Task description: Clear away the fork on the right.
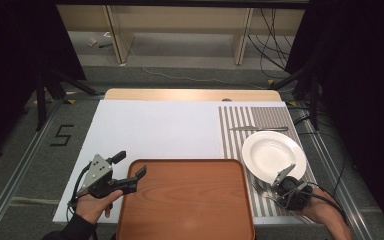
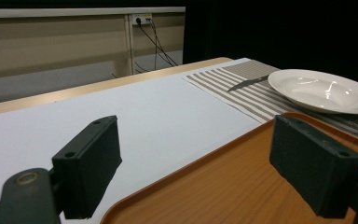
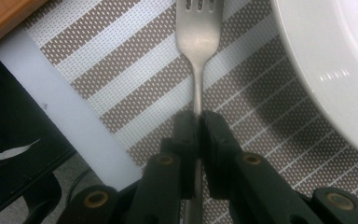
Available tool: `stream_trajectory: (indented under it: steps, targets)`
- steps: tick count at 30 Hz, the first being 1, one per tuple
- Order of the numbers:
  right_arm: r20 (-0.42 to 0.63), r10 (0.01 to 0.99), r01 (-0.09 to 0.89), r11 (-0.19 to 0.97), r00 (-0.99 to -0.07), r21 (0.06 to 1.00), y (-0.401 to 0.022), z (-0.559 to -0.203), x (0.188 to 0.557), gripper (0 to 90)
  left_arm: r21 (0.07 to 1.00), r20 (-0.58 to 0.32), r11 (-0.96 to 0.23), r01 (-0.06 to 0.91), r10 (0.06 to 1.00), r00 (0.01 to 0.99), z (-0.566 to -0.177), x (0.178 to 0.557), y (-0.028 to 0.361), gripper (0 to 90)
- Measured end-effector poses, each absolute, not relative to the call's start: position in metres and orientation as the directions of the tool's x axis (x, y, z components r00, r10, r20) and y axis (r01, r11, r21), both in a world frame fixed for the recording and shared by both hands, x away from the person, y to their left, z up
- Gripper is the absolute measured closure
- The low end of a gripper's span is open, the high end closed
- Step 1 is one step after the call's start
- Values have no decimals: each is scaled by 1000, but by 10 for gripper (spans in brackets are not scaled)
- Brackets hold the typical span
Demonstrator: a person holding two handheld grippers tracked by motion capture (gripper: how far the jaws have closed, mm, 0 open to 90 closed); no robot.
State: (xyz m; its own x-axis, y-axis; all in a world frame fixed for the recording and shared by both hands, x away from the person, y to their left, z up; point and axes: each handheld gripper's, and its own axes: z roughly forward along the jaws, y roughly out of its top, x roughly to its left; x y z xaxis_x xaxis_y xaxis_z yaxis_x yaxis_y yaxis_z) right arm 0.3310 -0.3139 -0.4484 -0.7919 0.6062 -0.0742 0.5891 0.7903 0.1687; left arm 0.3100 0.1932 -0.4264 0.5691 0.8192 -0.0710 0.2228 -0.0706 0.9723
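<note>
My right gripper [image 3: 198,122] is shut on the handle of a metal fork [image 3: 198,42], which lies on the striped placemat [image 3: 121,79] with its tines pointing away from the jaws. A white plate [image 3: 335,60] sits just beside the fork. From above, the right gripper [image 1: 278,187] is at the plate's [image 1: 273,154] near edge. My left gripper [image 1: 130,166] is open at the far left corner of the brown wooden tray [image 1: 185,205]. In the left gripper view, one pad [image 2: 91,163] hangs over the white table and the other pad [image 2: 312,165] over the tray [image 2: 233,186], with nothing between them.
A knife [image 1: 258,128] lies on the placemat [image 1: 232,140] beyond the plate. The white table top [image 1: 155,127] stretches bare behind the tray. Cables and wooden furniture legs stand on the floor past the table's far edge.
</note>
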Motion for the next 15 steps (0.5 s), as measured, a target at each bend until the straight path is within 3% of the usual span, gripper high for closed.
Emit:
stream_trajectory:
  steps: [15]
  targets:
    - [-93,594,546,781,-799,304,-301,-429,325,851,973,-72,-68,221,820,568,-426,310,194,160]
